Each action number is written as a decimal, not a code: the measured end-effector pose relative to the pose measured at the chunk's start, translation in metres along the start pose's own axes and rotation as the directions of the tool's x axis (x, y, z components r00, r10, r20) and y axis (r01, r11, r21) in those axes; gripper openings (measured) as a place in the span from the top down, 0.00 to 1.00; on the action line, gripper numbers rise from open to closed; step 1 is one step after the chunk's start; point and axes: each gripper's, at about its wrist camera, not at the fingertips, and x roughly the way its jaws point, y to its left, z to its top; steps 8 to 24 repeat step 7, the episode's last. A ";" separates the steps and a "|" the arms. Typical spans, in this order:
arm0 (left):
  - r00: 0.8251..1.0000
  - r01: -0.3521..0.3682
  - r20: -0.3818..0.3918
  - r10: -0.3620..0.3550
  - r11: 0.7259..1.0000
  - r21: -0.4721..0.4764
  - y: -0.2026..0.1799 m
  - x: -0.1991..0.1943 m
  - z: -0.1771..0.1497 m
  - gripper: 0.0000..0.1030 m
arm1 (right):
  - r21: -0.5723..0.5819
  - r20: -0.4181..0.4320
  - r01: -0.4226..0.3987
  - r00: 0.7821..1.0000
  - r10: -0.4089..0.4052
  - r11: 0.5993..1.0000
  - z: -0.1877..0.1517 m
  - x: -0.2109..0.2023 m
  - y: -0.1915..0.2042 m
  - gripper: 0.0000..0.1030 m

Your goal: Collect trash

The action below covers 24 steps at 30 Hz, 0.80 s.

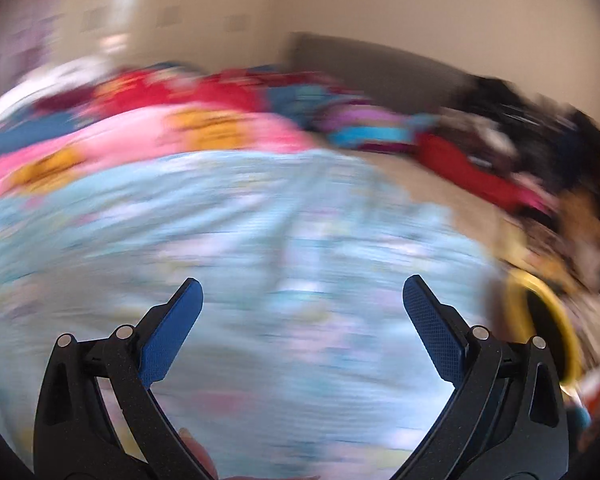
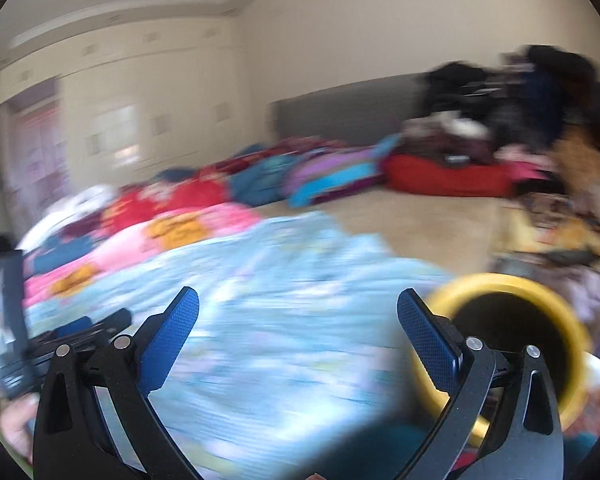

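Both views are motion-blurred. My left gripper (image 1: 302,292) is open above a light blue patterned blanket (image 1: 240,240) on a bed, nothing between its blue pads. My right gripper (image 2: 298,302) is also open and empty over the same blanket (image 2: 280,300). A yellow round bin (image 2: 540,320) with a dark inside stands just right of the right gripper, behind its right finger; its rim (image 1: 548,320) shows at the right edge of the left wrist view. No piece of trash can be made out in the blur. The left gripper's body (image 2: 72,332) shows at the lower left of the right wrist view.
A pink blanket (image 1: 140,144) and red and blue bedding (image 2: 220,192) lie across the far side of the bed. A grey headboard (image 2: 348,112) stands against the wall. Dark clothes and clutter (image 2: 520,120) pile up at the right. Cupboards (image 2: 120,100) line the left wall.
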 end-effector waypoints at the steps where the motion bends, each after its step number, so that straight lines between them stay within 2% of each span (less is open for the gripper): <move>1: 0.998 -0.054 -0.013 0.054 0.998 -0.026 0.021 0.004 0.003 0.11 | -0.024 -0.041 -0.075 0.996 0.074 0.997 0.003 0.024 0.028 0.06; 2: 0.990 -0.135 -0.041 0.132 0.989 -0.057 0.051 0.010 0.007 0.11 | -0.037 -0.083 -0.124 0.989 0.120 0.992 0.003 0.040 0.048 0.06; 3: 0.980 -0.197 -0.058 0.193 0.977 -0.084 0.075 0.013 0.009 0.11 | -0.040 -0.147 -0.202 0.970 0.194 0.979 0.001 0.064 0.076 0.06; 4: 0.959 -0.281 -0.080 0.273 0.952 -0.122 0.111 0.018 0.009 0.11 | -0.032 -0.190 -0.257 0.950 0.247 0.966 -0.005 0.080 0.096 0.06; 5: 0.943 -0.328 -0.104 0.316 0.935 -0.134 0.131 0.023 0.009 0.11 | -0.024 -0.290 -0.327 0.906 0.306 0.945 -0.016 0.111 0.133 0.06; 6: 0.911 -0.406 -0.147 0.386 0.902 -0.150 0.157 0.032 0.006 0.11 | -0.033 -0.358 -0.360 0.875 0.325 0.933 -0.026 0.129 0.158 0.06; 7: 0.886 -0.455 -0.180 0.427 0.876 -0.161 0.174 0.037 0.005 0.11 | -0.038 -0.409 -0.393 0.845 0.344 0.919 -0.038 0.144 0.178 0.06; 24: 0.886 -0.455 -0.180 0.427 0.876 -0.161 0.174 0.037 0.005 0.11 | -0.038 -0.409 -0.393 0.845 0.344 0.919 -0.038 0.144 0.178 0.06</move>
